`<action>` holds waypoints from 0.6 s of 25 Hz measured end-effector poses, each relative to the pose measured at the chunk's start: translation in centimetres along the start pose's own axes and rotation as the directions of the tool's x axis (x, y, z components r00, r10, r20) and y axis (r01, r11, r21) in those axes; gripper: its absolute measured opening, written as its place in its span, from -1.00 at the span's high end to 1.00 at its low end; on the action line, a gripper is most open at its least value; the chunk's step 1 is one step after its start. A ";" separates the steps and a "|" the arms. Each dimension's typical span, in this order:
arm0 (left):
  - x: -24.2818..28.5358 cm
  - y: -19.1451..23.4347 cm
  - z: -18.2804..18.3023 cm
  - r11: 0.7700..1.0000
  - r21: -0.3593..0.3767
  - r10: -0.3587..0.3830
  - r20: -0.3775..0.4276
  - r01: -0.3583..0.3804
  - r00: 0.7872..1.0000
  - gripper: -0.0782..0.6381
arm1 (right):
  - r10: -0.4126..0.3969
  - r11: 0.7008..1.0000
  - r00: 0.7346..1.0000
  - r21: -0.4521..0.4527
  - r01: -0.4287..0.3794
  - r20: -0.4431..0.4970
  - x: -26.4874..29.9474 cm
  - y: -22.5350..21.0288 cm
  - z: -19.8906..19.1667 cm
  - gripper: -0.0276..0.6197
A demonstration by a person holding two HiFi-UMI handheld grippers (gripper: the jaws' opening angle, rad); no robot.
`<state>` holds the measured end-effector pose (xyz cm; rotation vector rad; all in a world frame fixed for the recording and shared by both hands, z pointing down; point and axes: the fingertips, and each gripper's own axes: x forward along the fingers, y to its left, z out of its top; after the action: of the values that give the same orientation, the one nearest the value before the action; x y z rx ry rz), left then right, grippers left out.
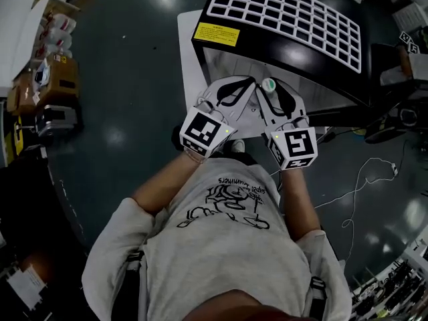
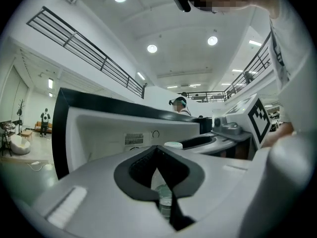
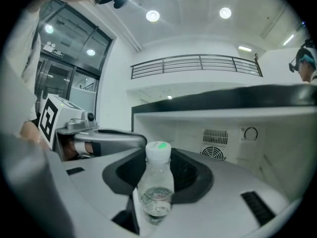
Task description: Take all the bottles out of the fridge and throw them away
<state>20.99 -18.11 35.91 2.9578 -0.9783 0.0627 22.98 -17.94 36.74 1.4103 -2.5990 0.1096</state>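
Right gripper view shows the white-capped bottle [image 3: 157, 192] upright between the jaws of the right gripper [image 1: 273, 91], which grip its clear body. A little water sits in its lower part and a green spot marks the cap. The bottle is held just in front of the fridge [image 3: 277, 148], facing the open white compartment. The compartment's back wall carries a vent grille [image 3: 216, 136], a round fan grille [image 3: 214, 153] and a dial [image 3: 250, 133].

The left gripper [image 2: 157, 150] is just beside the right one and also faces the fridge's opening. Its jaws are drawn in to a narrow gap around a second bottle [image 2: 165, 201], clear and ribbed, of which only the top shows low between the pads.

From the head view both grippers sit side by side at the fridge's front edge. The fridge's black top bears a white grid panel [image 1: 287, 12], with a yellow label [image 1: 217, 33] at the near corner. Left of the fridge, well apart, cardboard boxes [image 1: 57, 79] stand on the dark floor [image 1: 134, 79]. Right of it a thin cable [image 1: 364, 179] trails. Beyond the fridge stands a person [image 2: 183, 110] wearing a headset.
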 end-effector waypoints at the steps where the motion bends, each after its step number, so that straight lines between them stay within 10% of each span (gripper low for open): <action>1: -0.2 -0.2 0.3 1.000 0.006 -0.007 -0.001 0.007 1.000 0.76 | 0.004 1.000 1.000 0.000 -0.004 0.001 -0.2 0.2 0.3 0.44; 15: -2.7 -2.7 3.3 0.998 0.005 -0.070 0.014 0.070 0.997 0.76 | 0.038 0.999 0.999 -0.010 -0.038 0.004 -3.3 2.3 3.3 0.44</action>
<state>20.57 -14.43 32.45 2.9980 -0.8760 0.0423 22.40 -14.50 32.92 1.3599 -2.6260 0.0987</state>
